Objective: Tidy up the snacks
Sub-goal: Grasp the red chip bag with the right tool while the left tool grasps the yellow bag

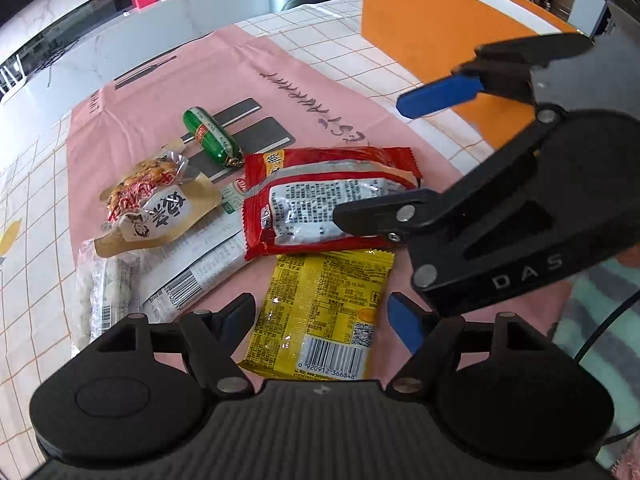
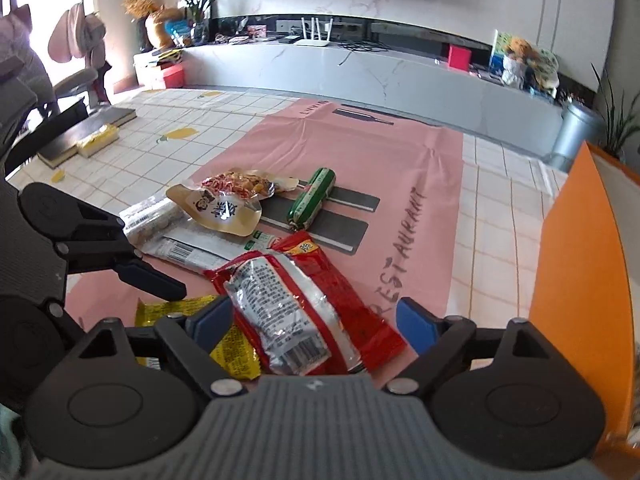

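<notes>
Snacks lie in a loose cluster on a pink mat (image 1: 160, 92) spread over a checked tablecloth (image 2: 168, 148). The red packet (image 1: 320, 196) rests at the cluster's near right, its lower edge overlapping the yellow packet (image 1: 320, 320), which lies nearest the left camera. To the left, a tan pouch (image 1: 160, 208) sits on top of white packets (image 1: 192, 264), and a green sausage (image 1: 210, 136) lies just beyond, apart from the rest. The left gripper (image 1: 320, 320) has its jaws spread wide, one blue fingertip on either side of the yellow packet, gripping nothing. The right gripper (image 2: 312, 324) is likewise parted, straddling the near end of the red packet without closing on it; in the left view its lower finger lies over the packet's right end. An orange box (image 1: 432, 36) stands upright at the mat's right, well apart from the snacks.
</notes>
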The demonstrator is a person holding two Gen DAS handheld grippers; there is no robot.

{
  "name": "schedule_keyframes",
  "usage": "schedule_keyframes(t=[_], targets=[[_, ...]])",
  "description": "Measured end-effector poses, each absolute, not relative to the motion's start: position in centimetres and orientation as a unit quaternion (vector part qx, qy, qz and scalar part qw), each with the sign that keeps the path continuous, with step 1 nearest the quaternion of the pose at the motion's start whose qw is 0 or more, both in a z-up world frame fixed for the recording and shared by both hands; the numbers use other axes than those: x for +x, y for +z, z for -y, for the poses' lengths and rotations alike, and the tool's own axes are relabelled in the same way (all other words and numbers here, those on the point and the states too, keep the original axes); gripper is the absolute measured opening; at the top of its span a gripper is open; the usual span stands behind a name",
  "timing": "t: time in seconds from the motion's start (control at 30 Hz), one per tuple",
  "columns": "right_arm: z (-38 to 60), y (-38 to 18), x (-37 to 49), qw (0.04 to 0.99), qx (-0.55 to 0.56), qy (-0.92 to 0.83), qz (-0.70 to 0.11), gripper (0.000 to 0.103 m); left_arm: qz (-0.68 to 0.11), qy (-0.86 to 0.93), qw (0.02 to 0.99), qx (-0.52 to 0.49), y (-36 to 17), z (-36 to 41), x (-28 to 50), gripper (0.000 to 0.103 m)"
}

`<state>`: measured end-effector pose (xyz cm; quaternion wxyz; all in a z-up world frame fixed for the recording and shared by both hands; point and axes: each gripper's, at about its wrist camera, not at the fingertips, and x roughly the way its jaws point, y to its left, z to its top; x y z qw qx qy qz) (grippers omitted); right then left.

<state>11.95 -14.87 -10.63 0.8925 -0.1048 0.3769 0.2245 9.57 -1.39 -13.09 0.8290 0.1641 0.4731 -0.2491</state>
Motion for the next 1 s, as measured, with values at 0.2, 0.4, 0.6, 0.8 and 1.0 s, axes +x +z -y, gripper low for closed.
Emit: schedule_keyframes(t=[0.2,0.4,0.6,0.8,1.0], targets=[[14.5,-12.5,13.9,0.883,-0.098,0.220,-0.402,0.096,-0.466,-0.214,0.849,0.126,-13.1,0.9,9.5,0.078],[15.2,-13.4,14.4,0.873,-0.051,0.214,-0.435,0.096,-0.464,-0.187,0.860,0.104,-12.8,0.6,8.9,0.066],[15.2,-13.3,13.1,0.866,-0.018,0.194,-0.461,0.091,-0.477,-0.141,0.863,0.081,-12.6,-1.3,8.6,0.064],[15.6,-12.9,11.4,0.866,0.029,0.176,-0.468,0.083,-0.479,-0.091,0.872,0.051,-12.4,-3.3,8.0,0.065],[15.9,-12.3,12.0,0.890,0.051,0.145,-0.430,0.093,-0.461,-0.082,0.882,0.054,-12.5,-4.0,7.7,0.076]])
